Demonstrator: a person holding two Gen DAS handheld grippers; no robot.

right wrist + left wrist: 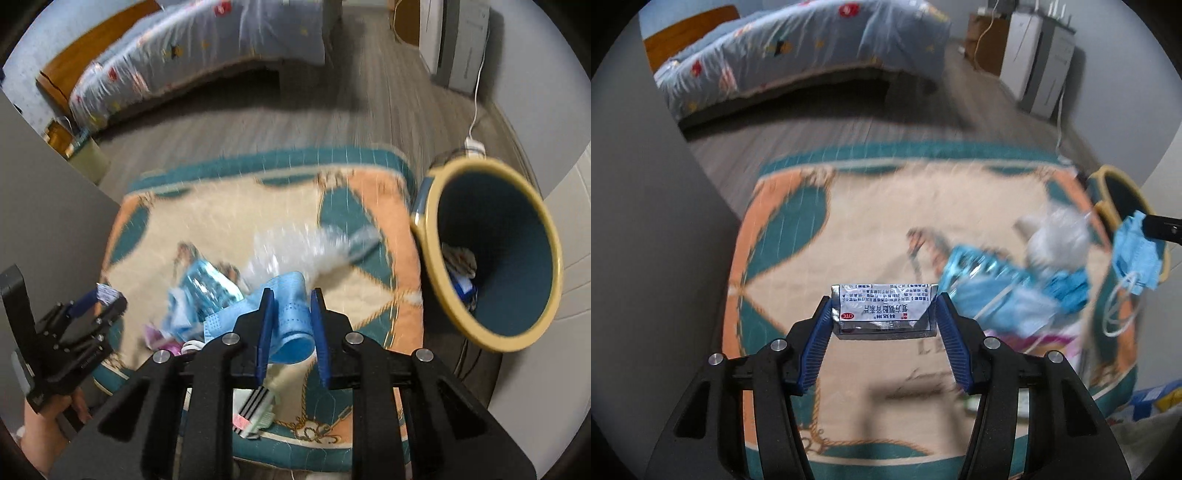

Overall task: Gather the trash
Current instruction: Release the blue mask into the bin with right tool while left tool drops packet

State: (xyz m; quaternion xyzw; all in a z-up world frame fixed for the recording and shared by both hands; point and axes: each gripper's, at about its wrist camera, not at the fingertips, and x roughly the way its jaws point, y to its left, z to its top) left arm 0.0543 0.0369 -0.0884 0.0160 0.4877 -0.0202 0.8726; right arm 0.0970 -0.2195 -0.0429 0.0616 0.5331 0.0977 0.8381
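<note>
1. Left gripper pinches a silver medicine sachet – long axis crosswise between the pads, above the rug.
2. Right gripper clamps a blue face mask – drooping lengthwise, beside the bin.

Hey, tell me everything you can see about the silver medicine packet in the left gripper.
The silver medicine packet is a flat foil sachet, shiny and creased, printed with dark Chinese text and a red OTC oval. It sits crosswise in the left gripper, pinched at both ends by the blue ribbed pads, which bend its ends slightly. It is held above the patterned rug, clear of the other litter. Its back is not visible.
</note>
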